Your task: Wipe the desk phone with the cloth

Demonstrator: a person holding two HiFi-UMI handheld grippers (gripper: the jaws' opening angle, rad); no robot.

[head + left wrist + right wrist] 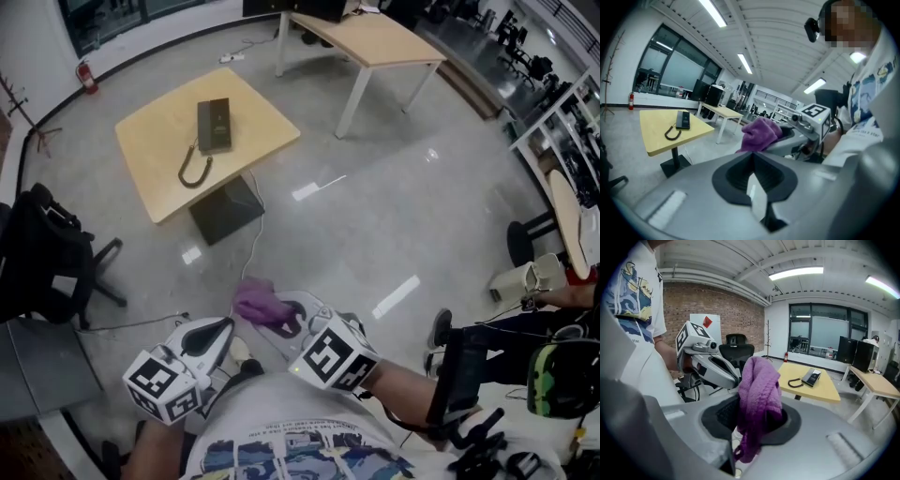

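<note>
Across the floor, on the yellow table (150, 178), I see the desk phone (215, 125) lying well apart from both grippers. My right gripper (277, 319) is clamped on the purple cloth (260, 300). My left gripper (228, 325) is closed with nothing between its jaws.

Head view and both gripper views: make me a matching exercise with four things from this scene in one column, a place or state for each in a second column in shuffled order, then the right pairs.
Things:
1. purple cloth
2. desk phone
3. left gripper
4. black office chair

Places or states:
A. lying on the wooden table
B. shut, with nothing between its jaws
C. standing on the floor at the head view's left edge
D. clamped in the right gripper

Pairs: 1-D, 2-A, 3-B, 4-C.
</note>
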